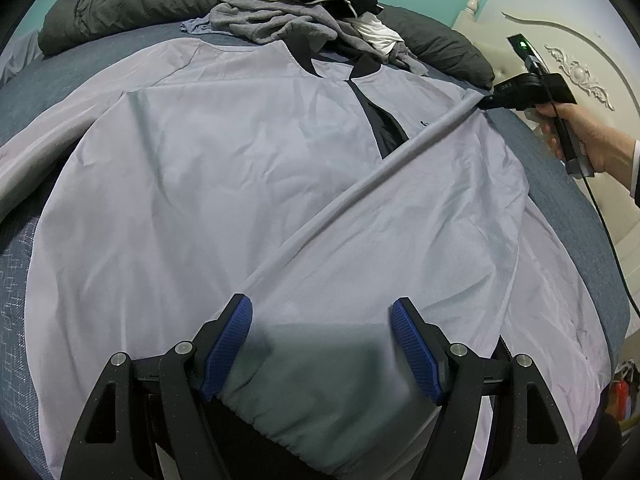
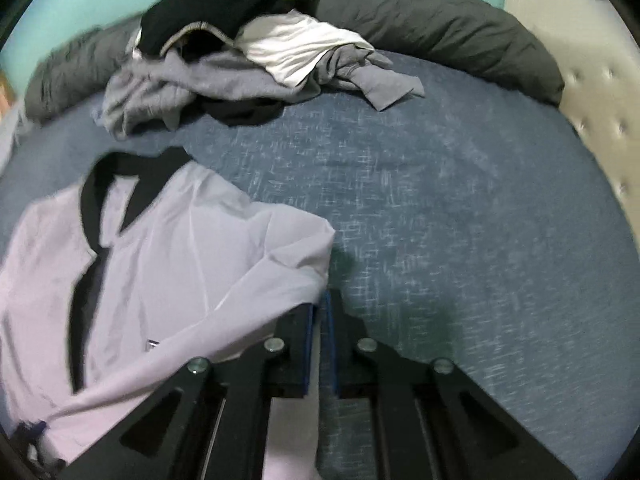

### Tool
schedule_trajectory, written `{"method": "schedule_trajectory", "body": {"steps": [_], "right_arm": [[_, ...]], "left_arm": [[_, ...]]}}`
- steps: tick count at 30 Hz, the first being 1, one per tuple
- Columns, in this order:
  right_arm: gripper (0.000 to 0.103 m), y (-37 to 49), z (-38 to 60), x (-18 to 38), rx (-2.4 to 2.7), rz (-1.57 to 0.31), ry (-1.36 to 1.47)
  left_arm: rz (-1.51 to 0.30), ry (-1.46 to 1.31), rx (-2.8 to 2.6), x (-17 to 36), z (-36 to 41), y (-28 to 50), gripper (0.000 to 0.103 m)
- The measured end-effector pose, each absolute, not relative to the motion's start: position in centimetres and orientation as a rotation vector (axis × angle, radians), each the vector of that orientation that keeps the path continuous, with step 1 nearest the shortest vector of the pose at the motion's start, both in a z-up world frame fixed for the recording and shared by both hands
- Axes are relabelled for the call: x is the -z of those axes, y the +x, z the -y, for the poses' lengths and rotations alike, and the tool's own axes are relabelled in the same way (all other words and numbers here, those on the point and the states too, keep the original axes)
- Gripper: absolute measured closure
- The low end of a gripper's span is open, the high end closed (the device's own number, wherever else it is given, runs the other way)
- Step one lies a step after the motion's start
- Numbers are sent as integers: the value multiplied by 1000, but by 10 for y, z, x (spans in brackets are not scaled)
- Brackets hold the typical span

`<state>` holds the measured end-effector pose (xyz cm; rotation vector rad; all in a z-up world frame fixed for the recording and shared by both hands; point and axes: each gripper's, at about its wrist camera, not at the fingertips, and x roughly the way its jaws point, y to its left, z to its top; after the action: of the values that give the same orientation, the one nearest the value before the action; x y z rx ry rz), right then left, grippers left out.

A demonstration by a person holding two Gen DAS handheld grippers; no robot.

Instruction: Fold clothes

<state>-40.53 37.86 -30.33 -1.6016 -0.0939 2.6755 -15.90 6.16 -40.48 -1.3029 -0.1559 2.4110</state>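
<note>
A pale lavender jacket [image 1: 208,168] with a black collar and zip lies spread front-up on the blue bed sheet [image 2: 440,220]. My left gripper [image 1: 322,320] is open just above the jacket's gathered hem, blue pads wide apart, with the fabric lying flat between and under them. Held by a hand at the right, my right gripper [image 1: 486,101] is shut on the jacket's far right edge, and a taut fold runs from it diagonally across the front. In the right wrist view the jacket [image 2: 160,260] reaches the closed fingertips of that gripper [image 2: 322,304], with cloth pinched between them.
A pile of grey, white and black clothes [image 1: 304,12] lies beyond the collar. A dark grey duvet [image 1: 120,4] runs along the far side by the teal wall. A cream carved headboard [image 1: 580,72] stands at the right. The right gripper's cable [image 1: 608,232] hangs down.
</note>
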Motion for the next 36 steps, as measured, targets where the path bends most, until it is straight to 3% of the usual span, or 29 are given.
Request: {"method": "schedule_trajectory", "body": {"steps": [3,8,11,16,20,23,25,29,36], "right_arm": [[97,-406,-388,308,-2682,-80,-1661],[95,-389,-431,307,-2694,-583,-1541],[93,-386,-437,308,-2669,-683,-1524],[91,-378,-444,312,-2575,-665,-1575],[91,-376,-459,305,-2528,-775,-1503],[80,-385,-458,305,-2497,-917,-1494],[67,-393,-453,307,-2456,-963,-1504],[67,-405,-445,321,-2344,-1100,-1522],[67,-418,-440,335,-2244,-1137,-1492]], "left_arm": [[174,-1308,-2409,404,-62,-161,27],[192,-1294,-2415,399,-61,-158,27],[224,-1273,-2424,393,-57,-157,27],[308,-1209,-2443,370,-41,-160,27],[250,-1132,-2512,352,-33,-166,27],[258,-1145,-2546,356,-19,-176,27],[268,-1167,-2567,362,-12,-184,27],[266,-1199,-2581,372,-9,-191,27],[214,-1199,-2562,378,-15,-184,27]]}}
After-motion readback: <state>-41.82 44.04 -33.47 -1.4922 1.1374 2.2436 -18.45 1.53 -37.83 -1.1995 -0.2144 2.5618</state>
